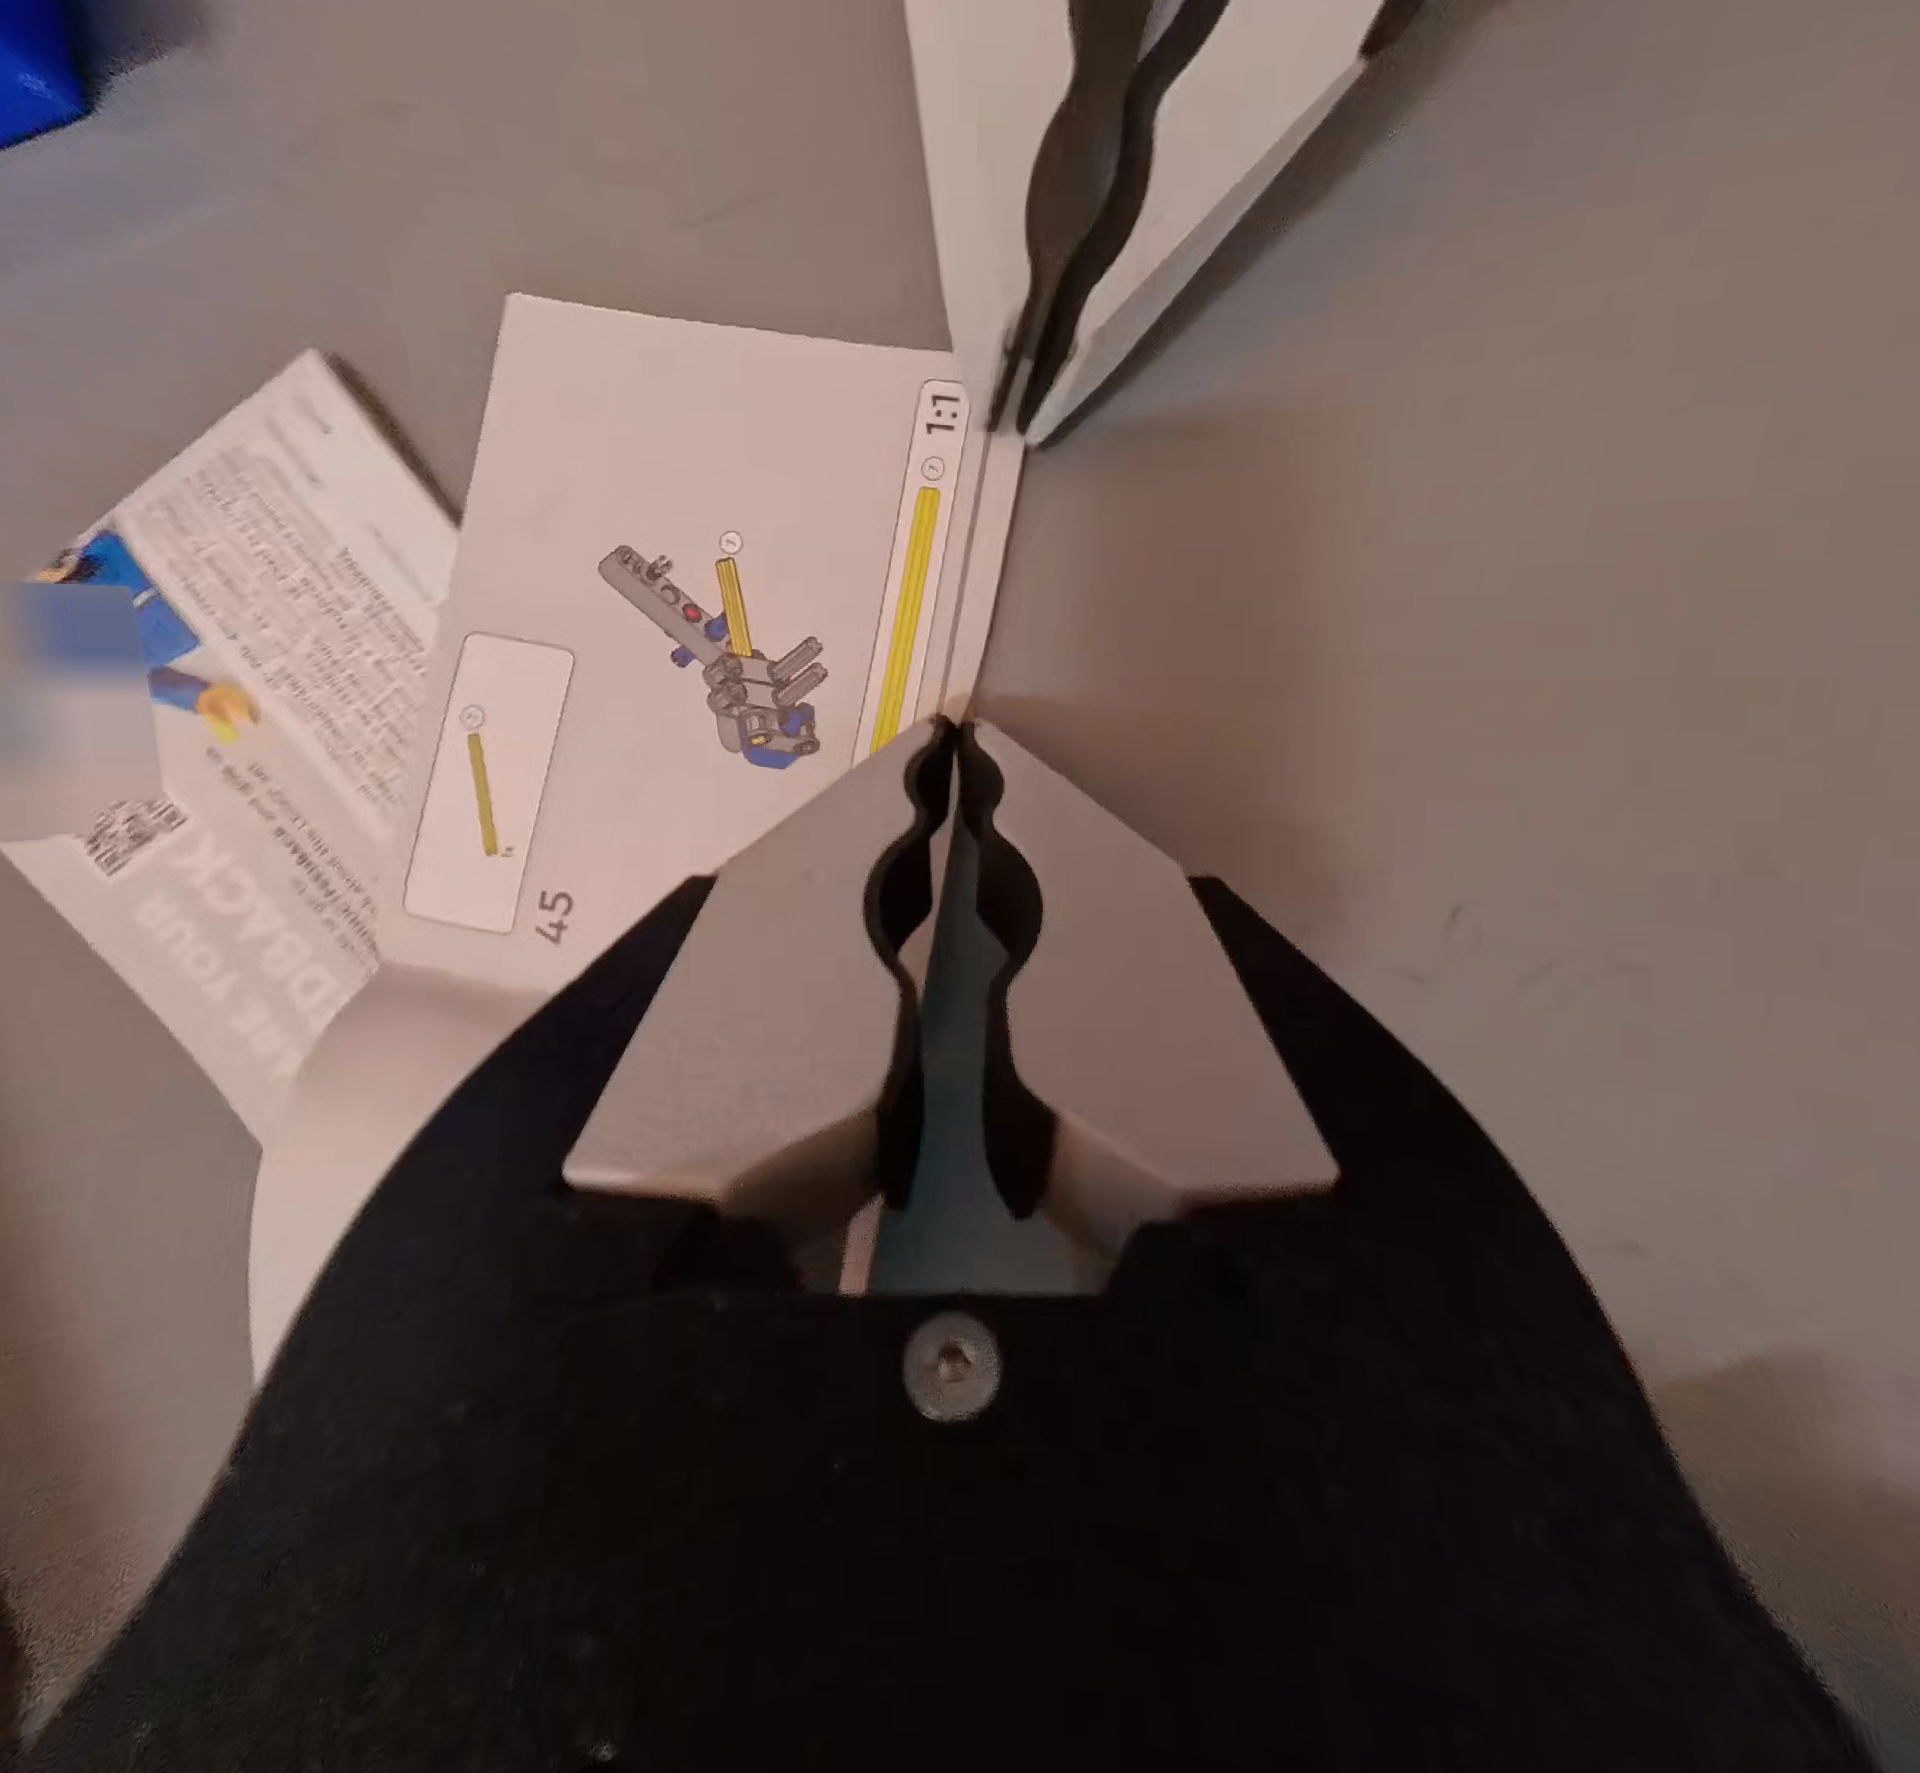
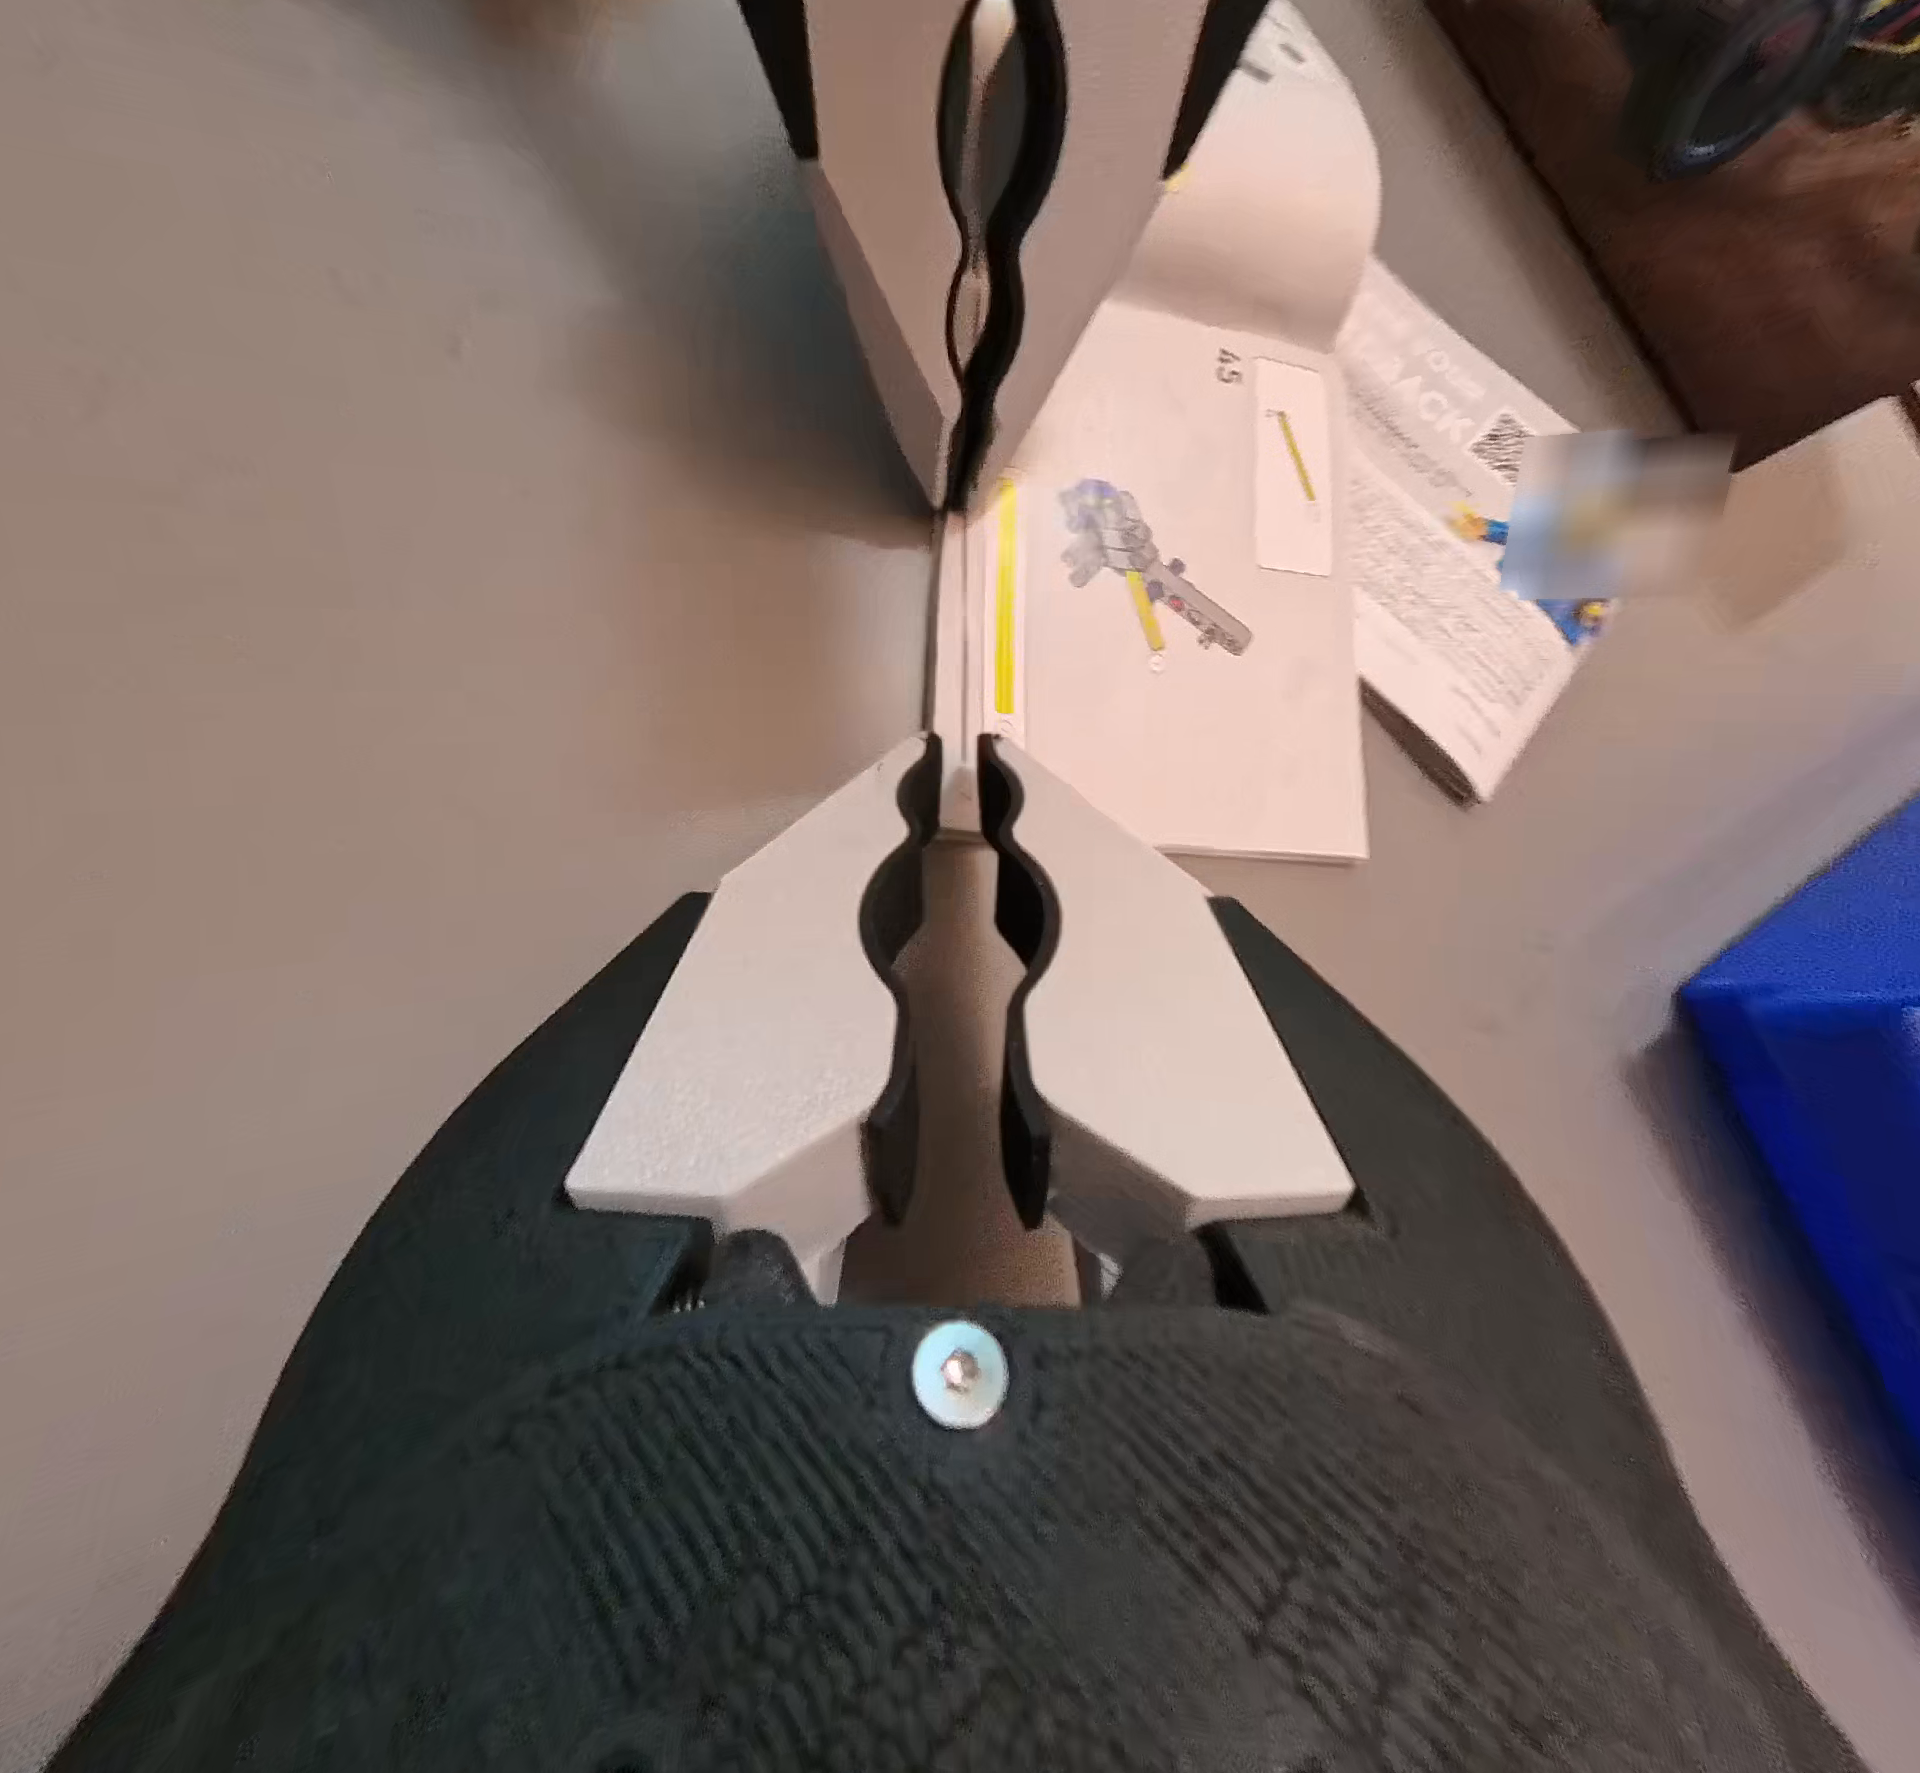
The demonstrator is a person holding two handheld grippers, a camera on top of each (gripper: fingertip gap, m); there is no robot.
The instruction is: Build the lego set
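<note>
Plainly, the move ahead turns on one sheet: a page (image 1: 982,580) of the instruction booklet (image 1: 675,435) stands lifted on edge between the two tools, its free edge running straight from one tip to the other; the left tool (image 1: 951,736) is pinched tight on the near end of that edge, with the sheet showing edge-on down the slot between its fingers; the right tool (image 2: 961,757) faces it from the far end, its fingers set narrow with the sheet's white corner filling the gap at the tips, so it appears to grip the same page; neither tool is nearer, since each has one end; the rest of the booklet lies flat on the table (image 1: 1455,684) to the left tool's left, which is the right tool's right, open at a building step with a yellow axle drawn on it; a printed leaflet (image 1: 312,518) lies just beyond, partly under the booklet's outer edge; on the other side of the raised page the table is bare, which I judge gives room to lay the page over; a blue box (image 2: 1818,1100) and a dark carton (image 2: 1714,269) sit well apart on the booklet's side, out of the sweep; no loose bricks show in either view, so the building proper has yet to be taken up from here.
</note>
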